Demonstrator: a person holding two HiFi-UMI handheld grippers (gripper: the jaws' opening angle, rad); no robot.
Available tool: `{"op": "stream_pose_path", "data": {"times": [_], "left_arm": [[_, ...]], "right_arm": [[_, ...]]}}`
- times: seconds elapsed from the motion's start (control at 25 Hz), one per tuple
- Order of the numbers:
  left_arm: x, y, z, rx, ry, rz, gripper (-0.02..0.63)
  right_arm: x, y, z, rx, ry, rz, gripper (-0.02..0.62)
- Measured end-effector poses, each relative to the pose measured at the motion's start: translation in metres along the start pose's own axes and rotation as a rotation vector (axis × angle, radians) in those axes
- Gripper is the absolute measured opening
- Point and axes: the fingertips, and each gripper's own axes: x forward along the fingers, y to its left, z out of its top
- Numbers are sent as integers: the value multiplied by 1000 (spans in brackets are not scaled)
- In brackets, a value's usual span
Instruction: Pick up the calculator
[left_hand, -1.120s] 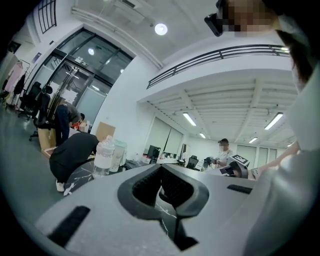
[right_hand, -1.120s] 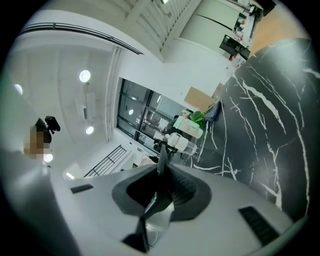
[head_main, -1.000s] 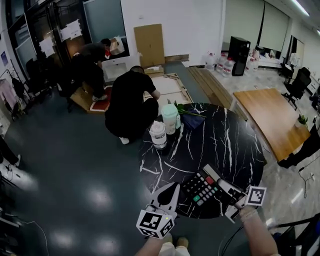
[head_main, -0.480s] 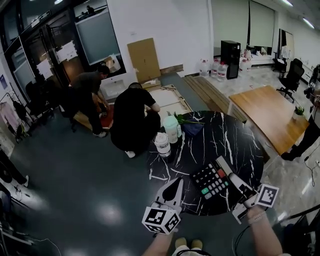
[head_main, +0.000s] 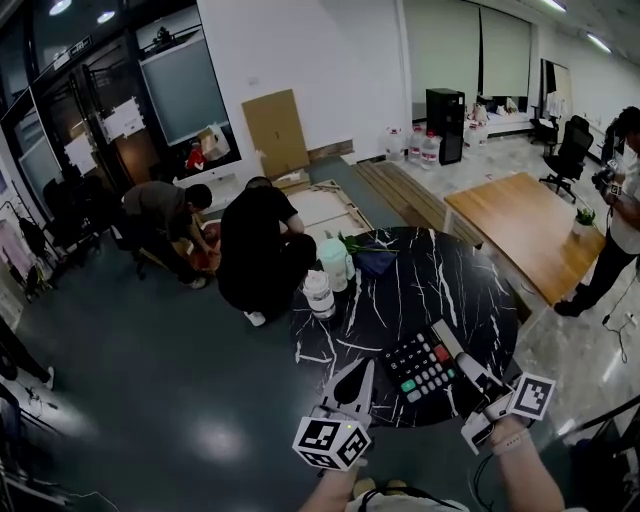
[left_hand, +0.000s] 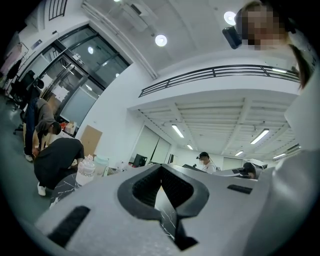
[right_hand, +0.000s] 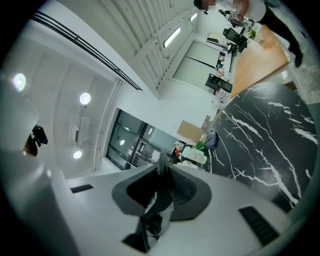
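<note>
Calculator (head_main: 422, 366) now higher over surface (head_main: 430, 285), edge clamped in right gripper (head_main: 465, 368) fingers. Left gripper (head_main: 361, 371) fingers together, empty. Pick-up looks essentially done.

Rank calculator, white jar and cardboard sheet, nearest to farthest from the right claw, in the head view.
1. calculator, gripped by the right claw.
2. white jar, at the table's far left edge.
3. cardboard sheet, against the back wall.

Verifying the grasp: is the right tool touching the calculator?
Touching. The right gripper view shows the right tool clamped on the calculator, which is seen edge-on between its jaws.
</note>
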Motion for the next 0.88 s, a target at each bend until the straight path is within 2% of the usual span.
{"op": "stream_pose_path", "data": {"times": [0.4, 0.88], "left_arm": [[-13, 3, -17, -24, 31, 11, 6], [-24, 17, -30, -51, 59, 43, 6]], "right_arm": [[-9, -15, -12, 72, -39, -22, 52], [-10, -25, -20, 84, -36, -59, 52]]}}
